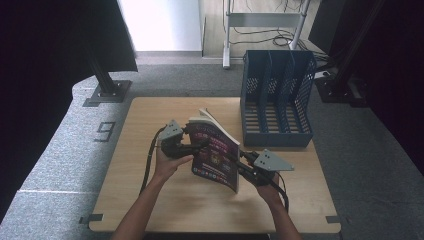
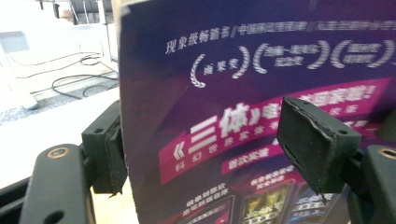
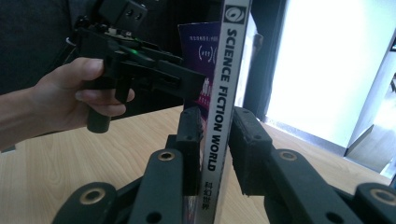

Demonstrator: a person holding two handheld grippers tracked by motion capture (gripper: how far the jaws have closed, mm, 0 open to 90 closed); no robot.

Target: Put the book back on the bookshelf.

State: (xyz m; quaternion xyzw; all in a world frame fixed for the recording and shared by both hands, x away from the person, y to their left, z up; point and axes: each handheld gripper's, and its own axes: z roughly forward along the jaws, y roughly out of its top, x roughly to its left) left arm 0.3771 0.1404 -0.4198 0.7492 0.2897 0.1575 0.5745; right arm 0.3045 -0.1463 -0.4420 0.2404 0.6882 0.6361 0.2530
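A magazine (image 1: 215, 150) with a purple cover (image 2: 257, 70) stands upright on the wooden table (image 1: 150, 200); its white spine (image 3: 224, 93) reads "SCIENCE FICTION WORLD". My right gripper (image 1: 239, 161) is shut on the lower spine, one pad on each side (image 3: 218, 128). My left gripper (image 1: 202, 145) is open, its jaws wide apart (image 2: 215, 149). One of its pads (image 2: 109, 149) sits at the magazine's free edge and the other pad (image 2: 317, 140) is in front of the cover. In the right gripper view the left gripper (image 3: 187, 86) reaches the cover from the left, held in a hand.
A blue mesh file holder (image 1: 277, 100) with several slots stands at the table's back right, just behind the magazine. A black stand base (image 1: 107, 92) sits on the floor beyond the back left corner. Bare tabletop lies to the left and front.
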